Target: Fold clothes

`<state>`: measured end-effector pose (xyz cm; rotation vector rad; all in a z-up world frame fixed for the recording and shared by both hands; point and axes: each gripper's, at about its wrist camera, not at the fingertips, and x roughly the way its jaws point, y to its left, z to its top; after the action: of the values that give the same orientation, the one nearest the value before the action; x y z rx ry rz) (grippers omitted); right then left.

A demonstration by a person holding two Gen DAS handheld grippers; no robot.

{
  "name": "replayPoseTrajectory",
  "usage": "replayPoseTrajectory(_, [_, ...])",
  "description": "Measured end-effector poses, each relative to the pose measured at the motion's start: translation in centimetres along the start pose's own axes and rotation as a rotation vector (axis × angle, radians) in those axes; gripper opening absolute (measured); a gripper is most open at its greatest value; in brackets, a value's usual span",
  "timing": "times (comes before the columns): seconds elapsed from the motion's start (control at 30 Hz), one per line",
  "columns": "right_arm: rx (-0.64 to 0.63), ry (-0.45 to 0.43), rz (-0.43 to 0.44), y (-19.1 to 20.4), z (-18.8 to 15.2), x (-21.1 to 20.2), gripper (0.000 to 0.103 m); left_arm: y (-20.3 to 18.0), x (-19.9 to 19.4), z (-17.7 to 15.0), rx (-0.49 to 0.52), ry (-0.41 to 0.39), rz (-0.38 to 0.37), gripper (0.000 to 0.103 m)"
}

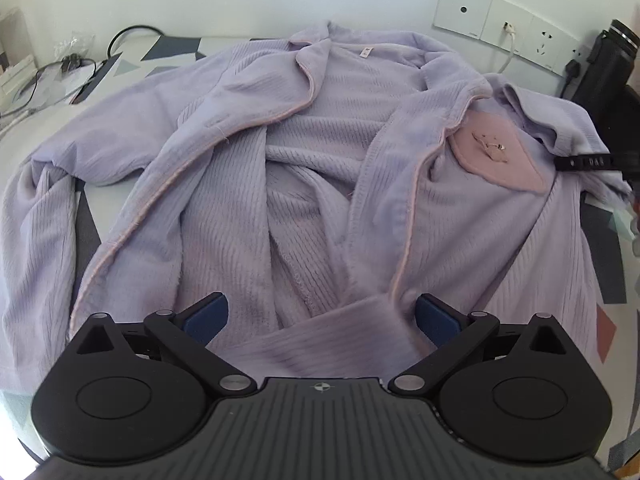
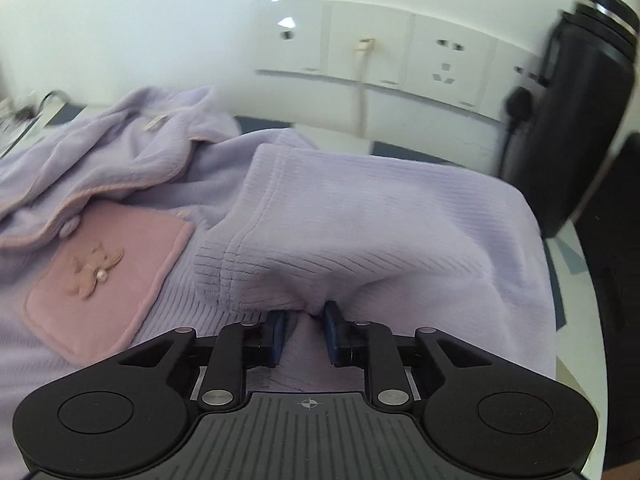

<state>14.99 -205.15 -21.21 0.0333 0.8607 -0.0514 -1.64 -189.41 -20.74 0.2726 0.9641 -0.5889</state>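
A lilac ribbed fleece top (image 1: 224,128) with pink trim lies open, front up, on the table. Its pink chest pocket (image 1: 500,152) carries a small bow; the pocket also shows in the right wrist view (image 2: 104,268). My left gripper (image 1: 320,316) is open, its blue pads either side of a fold of the hem fabric. My right gripper (image 2: 306,320) is shut on the lilac sleeve (image 2: 360,232), which bunches up just beyond the pads. Part of the right gripper (image 1: 588,162) shows at the right edge of the left wrist view.
White wall sockets (image 2: 400,56) with a plugged white cable run along the wall behind. A tall black bottle (image 2: 576,112) stands at the right, close to the sleeve. Cables and a plastic bag (image 1: 68,64) lie at the far left. The tabletop (image 1: 608,280) has a geometric pattern.
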Motion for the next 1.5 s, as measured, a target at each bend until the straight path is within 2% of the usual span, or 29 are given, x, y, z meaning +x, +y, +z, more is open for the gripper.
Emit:
replayPoseTrajectory(0.03, [0.031, -0.002, -0.005, -0.4, 0.1, 0.3, 0.019, 0.0, 0.0, -0.1, 0.015, -0.003, 0.020, 0.102])
replayPoseTrajectory(0.27, [0.031, -0.013, -0.048, -0.2, -0.2, 0.4, 0.021, 1.3, -1.3, -0.4, -0.078, -0.028, -0.047, 0.102])
replayPoseTrajectory(0.33, [0.063, -0.014, -0.044, -0.5, -0.4, -0.1, 0.024, 1.9, -2.3, -0.8, -0.092, -0.047, -0.038, 0.102])
replayPoseTrajectory(0.4, [0.075, -0.031, -0.055, -0.4, -0.8, -1.2, 0.039, 2.9, -3.4, -1.3, -0.127, -0.068, -0.040, 0.102])
replayPoseTrajectory(0.43, [0.059, -0.059, -0.076, -0.1, -1.2, -2.1, 0.042, 3.6, -4.0, -1.5, -0.150, -0.080, -0.038, 0.102])
replayPoseTrajectory(0.5, [0.031, -0.121, -0.095, 0.5, -2.1, -4.3, 0.069, 5.1, -5.1, -2.0, -0.189, -0.099, -0.016, 0.102])
replayPoseTrajectory(0.57, [0.028, -0.161, -0.098, 0.8, -3.1, -6.4, 0.082, 7.0, -5.8, -2.5, -0.211, -0.107, 0.024, 0.102])
replayPoseTrajectory(0.73, [0.042, -0.180, -0.137, 2.9, -7.2, -10.9, 0.097, 11.9, -5.7, -4.0, -0.263, -0.074, 0.063, 0.102])
replayPoseTrajectory(0.8, [0.051, -0.169, -0.113, 4.5, -9.5, -12.6, 0.102, 13.6, -5.5, -4.6, -0.252, -0.057, 0.050, 0.102])
replayPoseTrajectory(0.97, [0.095, -0.106, 0.018, 10.7, -13.9, -15.5, 0.102, 15.4, -4.7, -5.7, -0.175, -0.036, -0.064, 0.101])
replayPoseTrajectory(1.07, [0.128, -0.060, 0.002, 14.6, -15.0, -15.4, 0.102, 15.6, -3.6, -5.5, -0.146, -0.036, -0.110, 0.100])
replayPoseTrajectory(1.1, [0.139, -0.043, -0.013, 15.8, -15.4, -15.1, 0.102, 15.6, -3.2, -5.4, -0.138, -0.035, -0.126, 0.096])
replayPoseTrajectory(1.13, [0.149, -0.027, -0.027, 17.0, -15.7, -14.9, 0.101, 15.5, -2.9, -5.3, -0.120, -0.040, -0.129, 0.086])
replayPoseTrajectory(1.17, [0.159, -0.010, -0.044, 18.1, -16.0, -14.7, 0.096, 15.4, -2.6, -5.1, -0.103, -0.043, -0.134, 0.077])
replayPoseTrajectory(1.2, [0.169, 0.008, -0.066, 18.6, -16.4, -14.5, 0.084, 15.4, -2.3, -4.9, -0.088, -0.041, -0.154, 0.051])
replayPoseTrajectory(1.23, [0.179, 0.025, -0.089, 19.1, -16.7, -14.3, 0.076, 15.6, -2.1, -4.8, -0.085, -0.040, -0.181, 0.023])
replayPoseTrajectory(1.3, [0.206, 0.028, -0.118, 19.4, -17.3, -14.3, 0.056, 15.9, -2.0, -4.5, -0.077, -0.058, -0.183, 0.013])
replayPoseTrajectory(1.33, [0.220, 0.019, -0.123, 19.1, -17.4, -14.6, 0.050, 16.1, -2.1, -4.3, -0.071, -0.071, -0.174, 0.012])
replayPoseTrajectory(1.37, [0.232, 0.017, -0.130, 18.7, -17.3, -14.8, 0.034, 16.3, -2.2, -4.1, -0.067, -0.085, -0.164, 0.011])
replayPoseTrajectory(1.4, [0.248, 0.014, -0.142, 18.1, -17.3, -15.1, 0.024, 17.0, -2.4, -3.9, -0.089, -0.102, -0.144, 0.011])
replayPoseTrajectory(1.5, [0.318, 0.000, -0.176, 15.8, -17.4, -16.1, 0.021, 20.7, -3.1, -3.1, -0.197, -0.135, -0.149, 0.010])
